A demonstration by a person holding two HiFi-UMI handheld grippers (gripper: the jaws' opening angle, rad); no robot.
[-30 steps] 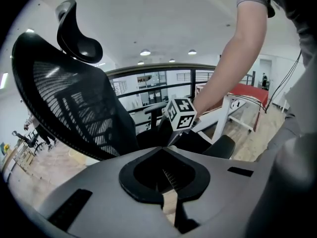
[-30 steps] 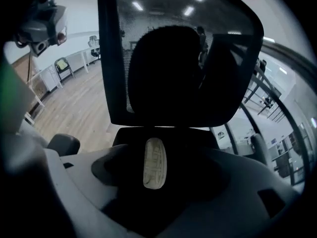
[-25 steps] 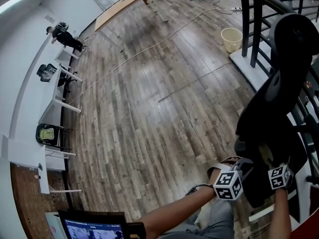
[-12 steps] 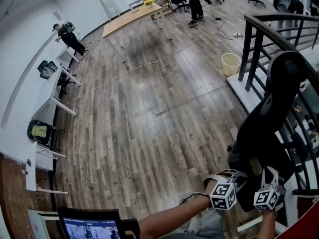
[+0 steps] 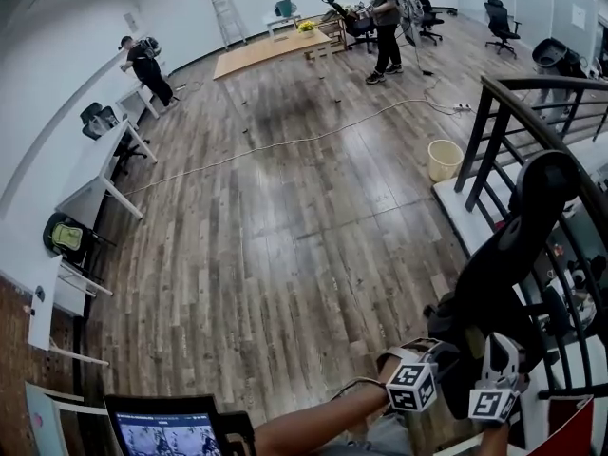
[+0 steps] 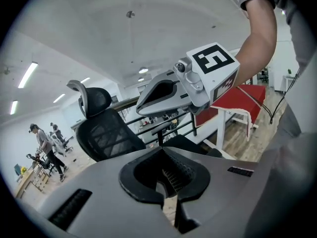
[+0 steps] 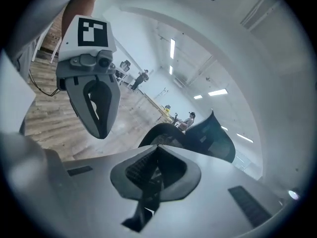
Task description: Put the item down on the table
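Observation:
Both grippers sit at the bottom right of the head view, in front of a black office chair (image 5: 518, 255). My left gripper (image 5: 439, 348) is shut with nothing between its jaws (image 6: 166, 182). My right gripper (image 5: 502, 350) has just closed and is shut and empty too (image 7: 153, 175). They are held side by side, so the left gripper view shows the right gripper (image 6: 183, 86) and the right gripper view shows the left gripper (image 7: 91, 93). I see no item held by either one. The chair also shows beyond the jaws (image 6: 106, 128) (image 7: 198, 130).
A black railing (image 5: 518, 131) and a raised platform run along the right, with a yellow bucket (image 5: 444, 158) beside them. White desks (image 5: 95, 169) line the left wall. A red table (image 6: 242, 95) stands to the right. A screen (image 5: 161, 435) sits bottom left. People (image 5: 385, 17) stand far off.
The head view has tilted up and takes in more of the room. Both marker cubes now sit lower in the picture, still in front of the chair.

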